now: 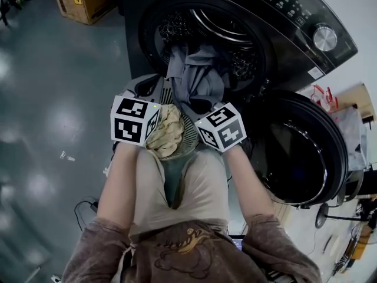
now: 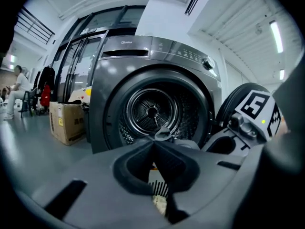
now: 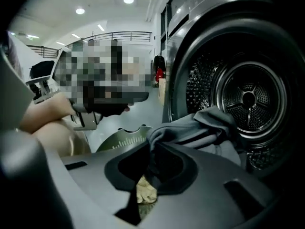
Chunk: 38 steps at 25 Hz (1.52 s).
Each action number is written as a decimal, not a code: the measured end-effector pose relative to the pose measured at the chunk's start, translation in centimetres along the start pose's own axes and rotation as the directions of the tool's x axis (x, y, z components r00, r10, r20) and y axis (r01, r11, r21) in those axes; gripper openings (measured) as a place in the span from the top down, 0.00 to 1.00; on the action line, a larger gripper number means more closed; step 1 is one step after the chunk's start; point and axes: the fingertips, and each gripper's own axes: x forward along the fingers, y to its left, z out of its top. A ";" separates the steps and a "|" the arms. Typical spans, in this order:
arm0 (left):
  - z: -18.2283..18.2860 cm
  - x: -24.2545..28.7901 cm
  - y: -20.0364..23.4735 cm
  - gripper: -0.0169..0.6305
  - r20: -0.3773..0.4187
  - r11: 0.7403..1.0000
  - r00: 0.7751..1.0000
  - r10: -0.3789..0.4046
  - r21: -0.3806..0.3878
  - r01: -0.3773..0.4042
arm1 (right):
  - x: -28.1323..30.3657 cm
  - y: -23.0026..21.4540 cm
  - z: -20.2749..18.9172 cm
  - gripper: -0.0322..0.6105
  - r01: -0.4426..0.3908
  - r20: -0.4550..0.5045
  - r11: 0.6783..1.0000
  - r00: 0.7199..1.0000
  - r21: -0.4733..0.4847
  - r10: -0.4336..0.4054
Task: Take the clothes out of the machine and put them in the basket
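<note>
Your right tongs (image 3: 151, 150) pinch the grey garment (image 1: 194, 78) trailing from the drum (image 1: 215, 22), likely to drag it over the near basket (image 1: 190, 136), while your left tongs (image 2: 155, 143) are pressed together.

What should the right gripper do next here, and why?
Probably pull the right gripper back over the basket: its jaws are shut on the grey garment, which hangs partly out of the drum, and the basket sits just below.
</note>
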 end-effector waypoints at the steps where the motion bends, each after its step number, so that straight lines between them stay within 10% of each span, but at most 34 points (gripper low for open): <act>1: 0.0 0.0 0.0 0.97 -0.001 1.000 1.000 0.001 0.000 -0.001 | 0.1 0.9 0.0 0.89 -0.025 -0.002 1.000 1.000 -0.010 0.025; 8: -0.3 -0.2 -0.3 0.97 -0.021 1.000 1.000 -0.012 0.020 0.013 | 1.2 2.0 -1.4 0.83 -0.036 -0.012 0.998 0.999 -0.044 0.036; 20: -0.5 -0.6 -1.3 0.97 -0.037 0.998 0.999 -0.033 0.049 0.035 | 1.2 -5.6 -0.3 0.44 0.143 0.031 0.989 0.989 -0.037 -0.142; 28: -0.6 -0.7 -1.5 0.97 -0.043 0.998 0.998 -0.039 0.049 0.042 | 4.3 -15.1 1.5 0.40 0.319 0.009 0.947 0.948 -0.040 -0.319; 38: -0.9 -1.0 -1.6 0.97 -0.061 0.997 0.997 -0.053 0.060 0.057 | 8.8 -21.3 1.1 0.37 0.346 -0.085 0.938 0.935 0.015 -0.343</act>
